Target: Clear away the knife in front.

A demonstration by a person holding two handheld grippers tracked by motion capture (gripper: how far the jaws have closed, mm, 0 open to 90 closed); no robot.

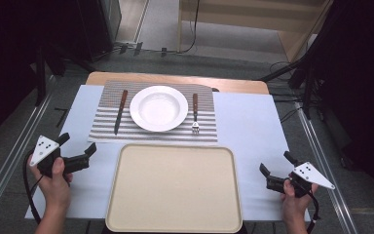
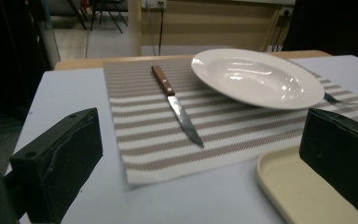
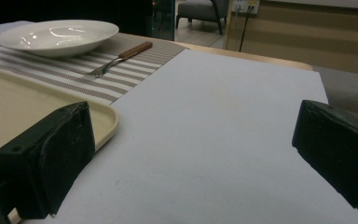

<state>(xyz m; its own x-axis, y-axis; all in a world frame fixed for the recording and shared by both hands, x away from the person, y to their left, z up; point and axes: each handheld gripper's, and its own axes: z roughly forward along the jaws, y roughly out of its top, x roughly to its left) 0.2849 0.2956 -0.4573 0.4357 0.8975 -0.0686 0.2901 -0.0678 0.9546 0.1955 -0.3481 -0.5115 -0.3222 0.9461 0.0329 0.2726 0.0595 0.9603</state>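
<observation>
Both grippers idle, jaws wide apart, nothing held. Left gripper sits near the table's left edge, just left of the empty tray; right gripper is near the right edge, beside the tray's right rim.

Nearest things: knife lies flat on the striped placemat left of the plate, blade toward the tray. Fork lies right of the plate, tines toward the tray. Placemat is at the far middle of the table, and its near edge meets the tray's far rim.

Risks, my read:
- knife and fork lie flat and thin, so jaws may skid off or drag the placemat
- knife is close to the plate rim, so a wide approach could knock the plate

Hard to see: the fork is mostly hidden behind the plate in the left gripper view, and the tray's near edge is cut off in the high view
</observation>
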